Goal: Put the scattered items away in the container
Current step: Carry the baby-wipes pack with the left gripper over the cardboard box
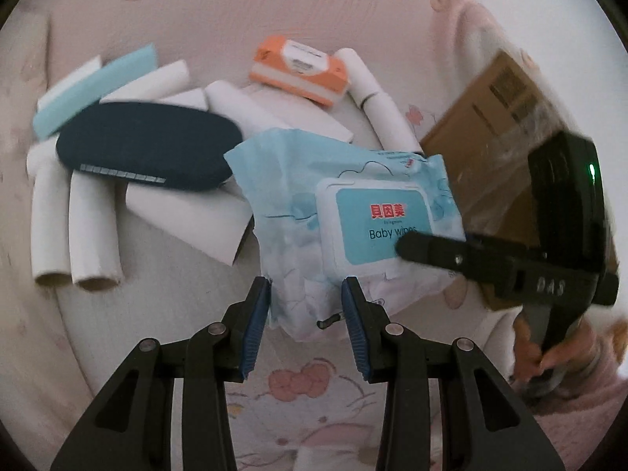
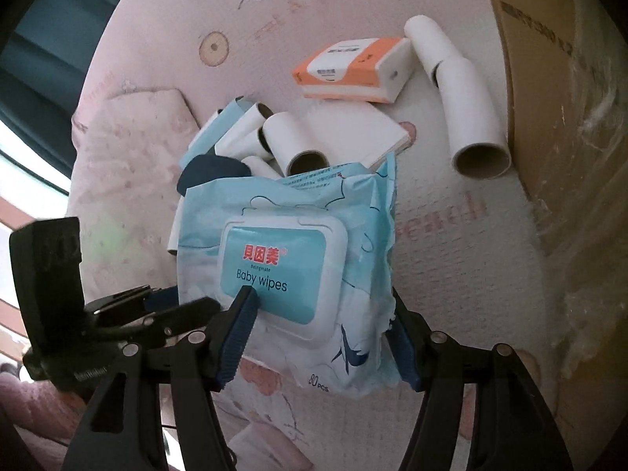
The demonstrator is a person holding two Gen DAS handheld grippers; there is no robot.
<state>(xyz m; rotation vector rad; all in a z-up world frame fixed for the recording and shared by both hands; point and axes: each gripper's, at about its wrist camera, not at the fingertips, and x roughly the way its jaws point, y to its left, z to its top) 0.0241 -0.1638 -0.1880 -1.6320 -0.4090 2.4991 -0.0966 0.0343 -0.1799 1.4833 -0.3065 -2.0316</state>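
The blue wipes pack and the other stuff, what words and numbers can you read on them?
"贝因美": red, on the lid of the light blue soft plastic wipes pack.
"Baby wipes": same lid.
"80 PCS": pack's bottom edge.
Tiny line under the red logo: blurred.
"DAS": on the black right claw body.
Orange and white box label: too small.
Brown cardboard box print: blurred.

Blue baby wipes pack (image 2: pixel 286 271), perhaps lifted

1. A pale pink quilted fabric cover (image 1: pixel 243 15) printed with cartoon cats, doughnuts and bows spreads across both views.
2. In the right wrist view, a dark teal pleated curtain (image 2: pixel 47 55) hangs at upper left.
3. Bright daylight (image 2: pixel 23 165) shows below the curtain's edge.
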